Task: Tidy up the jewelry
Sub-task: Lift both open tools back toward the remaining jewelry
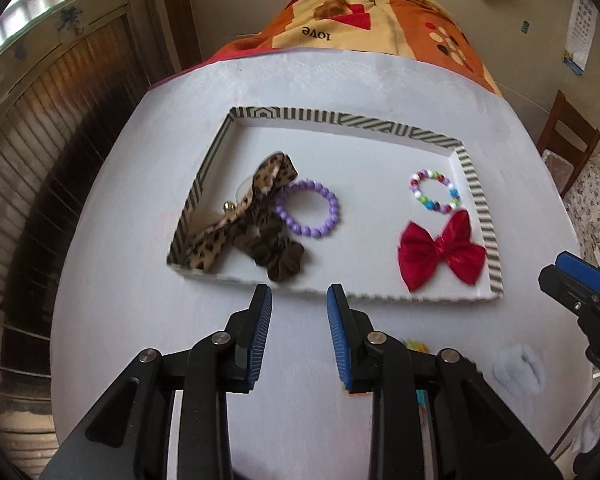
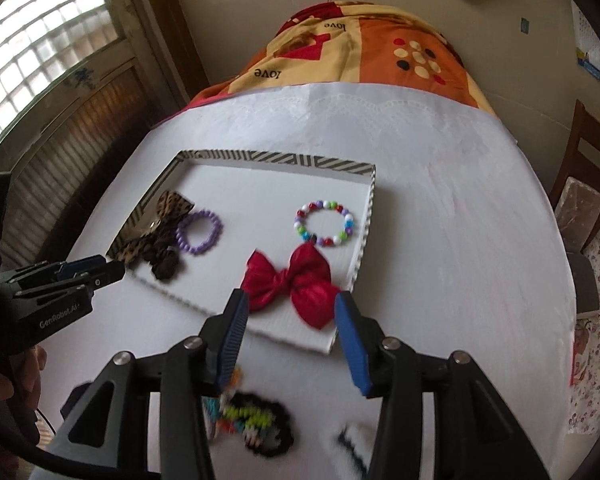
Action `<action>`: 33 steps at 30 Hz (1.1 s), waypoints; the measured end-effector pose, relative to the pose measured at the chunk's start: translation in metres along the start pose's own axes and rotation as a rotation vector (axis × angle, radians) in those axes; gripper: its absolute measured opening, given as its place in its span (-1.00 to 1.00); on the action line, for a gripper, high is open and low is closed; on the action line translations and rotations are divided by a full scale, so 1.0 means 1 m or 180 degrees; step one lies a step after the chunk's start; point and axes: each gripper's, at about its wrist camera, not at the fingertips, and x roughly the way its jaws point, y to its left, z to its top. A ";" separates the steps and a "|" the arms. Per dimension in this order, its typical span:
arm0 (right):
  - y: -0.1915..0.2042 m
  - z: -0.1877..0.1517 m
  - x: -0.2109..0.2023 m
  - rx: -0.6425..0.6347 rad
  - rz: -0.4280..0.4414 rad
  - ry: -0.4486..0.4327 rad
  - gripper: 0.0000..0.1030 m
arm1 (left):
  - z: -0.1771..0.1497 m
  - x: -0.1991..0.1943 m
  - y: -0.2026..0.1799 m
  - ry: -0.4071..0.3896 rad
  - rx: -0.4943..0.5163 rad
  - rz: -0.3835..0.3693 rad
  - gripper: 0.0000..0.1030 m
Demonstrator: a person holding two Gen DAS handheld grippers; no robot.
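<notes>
Between the blue pads of the left gripper (image 1: 299,294), whose jaws stand apart and hold nothing, lies bare white tablecloth (image 1: 140,312) just short of the striped-rim tray (image 1: 476,188). The right gripper (image 2: 288,300) is likewise apart and empty, hovering at the tray's near corner with the red bow (image 2: 290,286) at 12 o'clock. Inside the tray, the multicoloured bead bracelet (image 1: 435,191) lies at 12 o'clock from the bow, the purple bead bracelet (image 1: 309,215) at 9 o'clock, touching the leopard-print scrunchie (image 1: 244,220). A blurred colourful beaded piece (image 2: 248,420) lies on the cloth beneath the right gripper.
</notes>
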 end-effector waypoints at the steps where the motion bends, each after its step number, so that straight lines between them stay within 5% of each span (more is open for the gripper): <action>1: 0.001 -0.005 -0.004 -0.0009 -0.0004 0.0006 -0.06 | -0.003 -0.002 0.000 -0.0002 0.0002 -0.0003 -0.60; 21: 0.012 -0.076 -0.033 0.0078 -0.0036 0.0080 -0.03 | -0.064 -0.026 -0.013 0.0009 0.0199 -0.0058 -0.60; 33: 0.002 -0.102 -0.029 0.0147 -0.0101 0.0216 -0.02 | -0.077 -0.008 0.001 0.0260 0.0130 -0.0249 -0.60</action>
